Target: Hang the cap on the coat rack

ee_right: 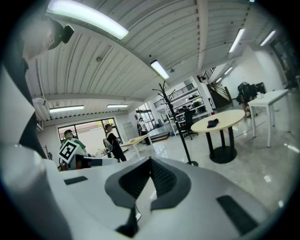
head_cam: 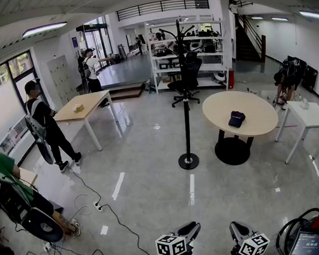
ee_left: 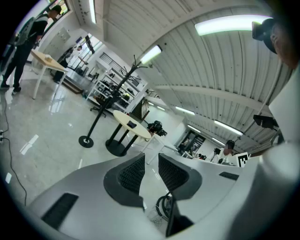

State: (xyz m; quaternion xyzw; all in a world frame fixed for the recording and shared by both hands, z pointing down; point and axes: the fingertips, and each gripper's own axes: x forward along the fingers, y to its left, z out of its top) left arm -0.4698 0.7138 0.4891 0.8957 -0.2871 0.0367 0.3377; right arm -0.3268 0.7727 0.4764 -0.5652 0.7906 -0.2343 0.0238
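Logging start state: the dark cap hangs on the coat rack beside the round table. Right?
No. The cap lies on the round table, not on the coat rack that stands beside it. The head view shows it.

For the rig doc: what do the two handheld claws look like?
They match. The left claw and right claw have smooth light grey moulded shells. Each has two tapered jaws lined with black ribbed pads. Each also carries a white cube printed with black square markers.
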